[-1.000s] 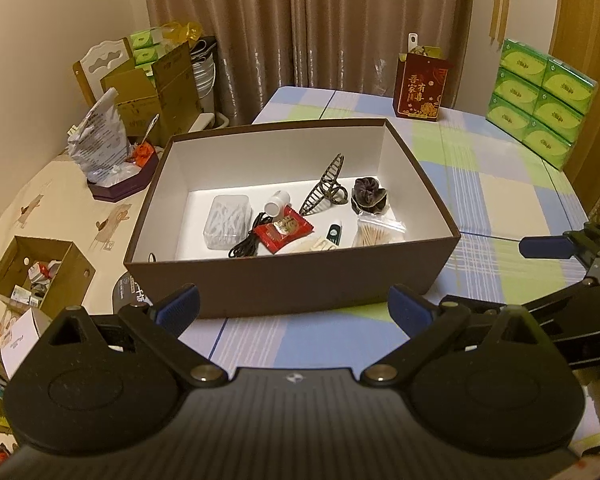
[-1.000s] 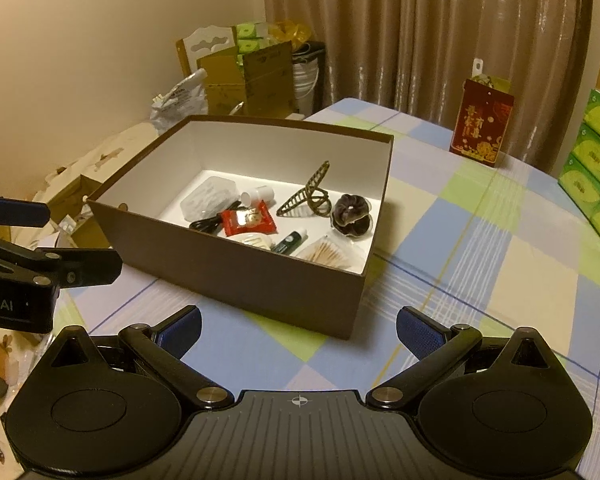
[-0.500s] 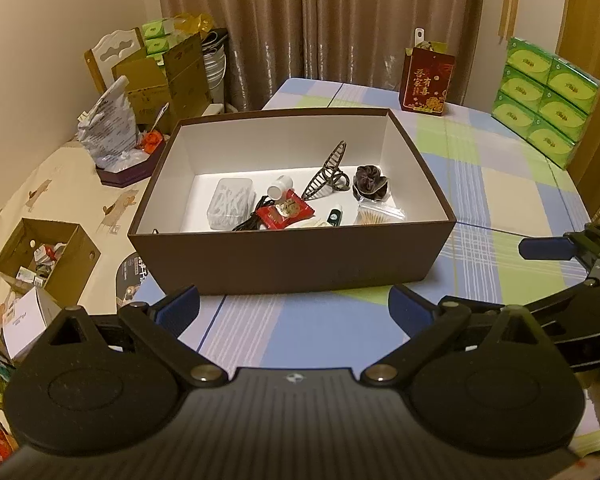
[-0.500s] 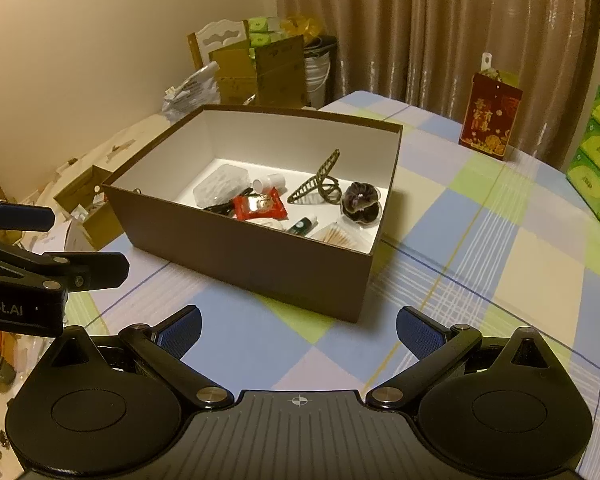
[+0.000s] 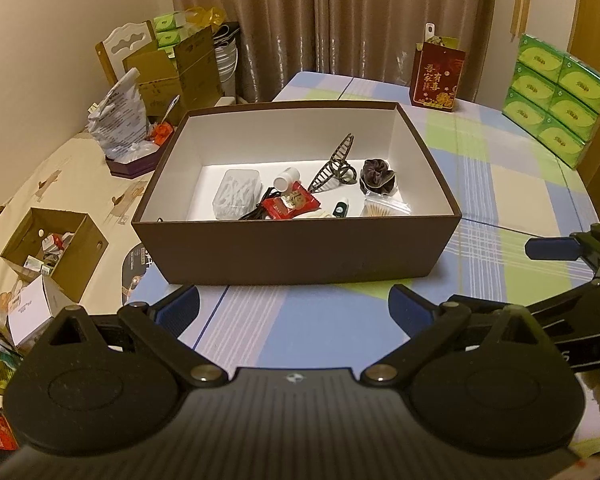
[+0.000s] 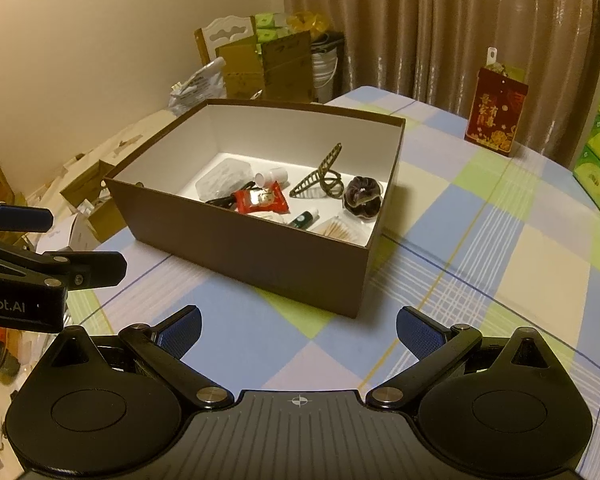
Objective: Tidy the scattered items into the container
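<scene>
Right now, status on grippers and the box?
Both hand-held grippers, left and right, open, empty, short of the box. Small items inside it. Checked tablecloth between: nothing in the way.

A: Items on the checked tablecloth [image 5: 500, 184]?
B: Red gift bag [image 5: 437, 78] upright at the far edge; green tissue packs [image 5: 556, 100] stacked at right.
A: Off the table?
B: Open cardboard box [image 5: 56, 252] at left; brown curtains [image 5: 340, 20] behind.
</scene>
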Available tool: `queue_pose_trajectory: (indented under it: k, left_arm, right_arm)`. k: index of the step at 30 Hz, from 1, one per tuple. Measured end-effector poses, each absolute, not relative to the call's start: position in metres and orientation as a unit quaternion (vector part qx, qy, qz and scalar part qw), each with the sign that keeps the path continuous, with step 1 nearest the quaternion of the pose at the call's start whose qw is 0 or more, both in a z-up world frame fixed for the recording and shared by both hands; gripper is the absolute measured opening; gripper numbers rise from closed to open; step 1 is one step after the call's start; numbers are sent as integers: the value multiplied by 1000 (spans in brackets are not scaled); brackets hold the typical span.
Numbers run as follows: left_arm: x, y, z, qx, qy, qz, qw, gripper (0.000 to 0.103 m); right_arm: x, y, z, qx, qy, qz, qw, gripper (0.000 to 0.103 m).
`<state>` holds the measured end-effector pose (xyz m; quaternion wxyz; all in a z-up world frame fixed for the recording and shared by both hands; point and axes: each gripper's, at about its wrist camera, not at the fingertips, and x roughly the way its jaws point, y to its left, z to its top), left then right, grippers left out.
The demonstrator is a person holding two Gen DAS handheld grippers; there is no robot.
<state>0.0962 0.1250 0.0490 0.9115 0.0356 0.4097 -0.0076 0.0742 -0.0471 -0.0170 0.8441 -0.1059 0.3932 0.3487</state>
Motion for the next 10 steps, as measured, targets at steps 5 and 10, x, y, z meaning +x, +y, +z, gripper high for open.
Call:
queue_pose_trajectory:
  k: [5, 10]
  left_arm:
    - [96, 123, 48, 32, 411, -1, 911, 99]
    - [96, 122, 48, 28, 411, 2, 911, 99]
  right_arm:
    - [77, -49, -17, -107, 392, 353, 843, 101]
    - [79, -48, -18, -108, 391, 359, 840, 101]
